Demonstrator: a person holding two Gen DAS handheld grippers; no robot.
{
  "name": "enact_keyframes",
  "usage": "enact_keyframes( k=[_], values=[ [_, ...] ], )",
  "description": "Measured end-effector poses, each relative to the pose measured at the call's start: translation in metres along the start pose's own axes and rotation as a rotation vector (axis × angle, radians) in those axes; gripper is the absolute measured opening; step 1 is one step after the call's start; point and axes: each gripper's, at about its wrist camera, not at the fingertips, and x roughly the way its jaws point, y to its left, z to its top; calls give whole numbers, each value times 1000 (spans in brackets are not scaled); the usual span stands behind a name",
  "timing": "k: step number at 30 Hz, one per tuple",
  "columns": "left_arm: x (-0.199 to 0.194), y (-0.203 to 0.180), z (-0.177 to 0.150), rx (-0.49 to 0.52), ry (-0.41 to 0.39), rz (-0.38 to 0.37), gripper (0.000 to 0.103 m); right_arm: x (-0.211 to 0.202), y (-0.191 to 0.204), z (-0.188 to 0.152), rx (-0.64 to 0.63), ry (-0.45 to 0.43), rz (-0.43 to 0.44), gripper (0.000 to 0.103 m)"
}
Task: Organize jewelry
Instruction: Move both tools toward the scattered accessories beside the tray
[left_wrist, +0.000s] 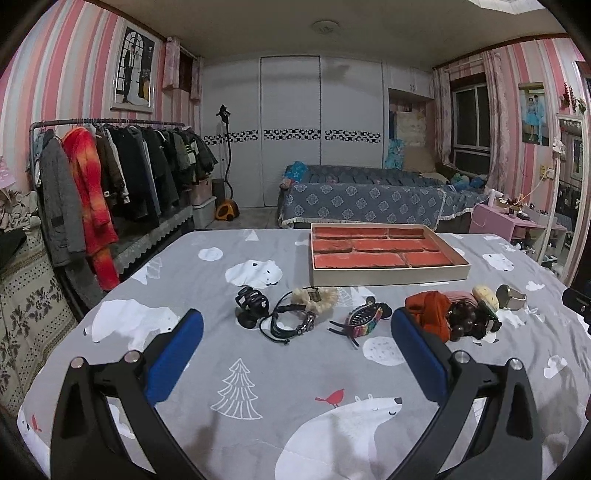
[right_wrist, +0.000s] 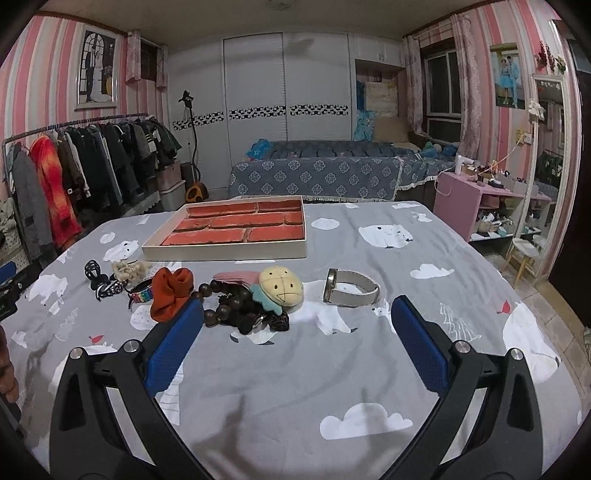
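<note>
Home bedroom: bed (left_wrist: 354, 199), clothes rack (left_wrist: 110, 162).

Behind your work you have a clothes rack (left_wrist: 110, 177) of coats on the left, white wardrobe doors (left_wrist: 291, 129), a blue-covered bed (right_wrist: 314, 177), and a pink shelf unit (right_wrist: 476, 199) holding what may be toiletries.

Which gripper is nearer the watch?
Right. The watch lies just ahead of the right gripper; from the left gripper it sits far right.
</note>
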Motion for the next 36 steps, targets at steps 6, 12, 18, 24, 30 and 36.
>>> enact_keyframes(
  k=[6,12,18,24,30,36],
  values=[
    [0,-3,-1,4,12,-3,99,1,0,0,-7,-10,-5,99],
    [2,-14,-3,13,21,-16,99,0,-1,-1,49,-28,23,99],
    [5,-27,-2,19,26,-28,99,1,-3,-1,58,-31,21,99],
    [7,-39,-1,36,26,-47,99,2,-3,-1,73,-25,35,99],
    [11,-46,0,35,35,-60,99,3,-4,0,61,-27,31,99],
    [15,-48,1,32,42,-65,99,7,-6,1,51,-26,25,99]
  ],
)
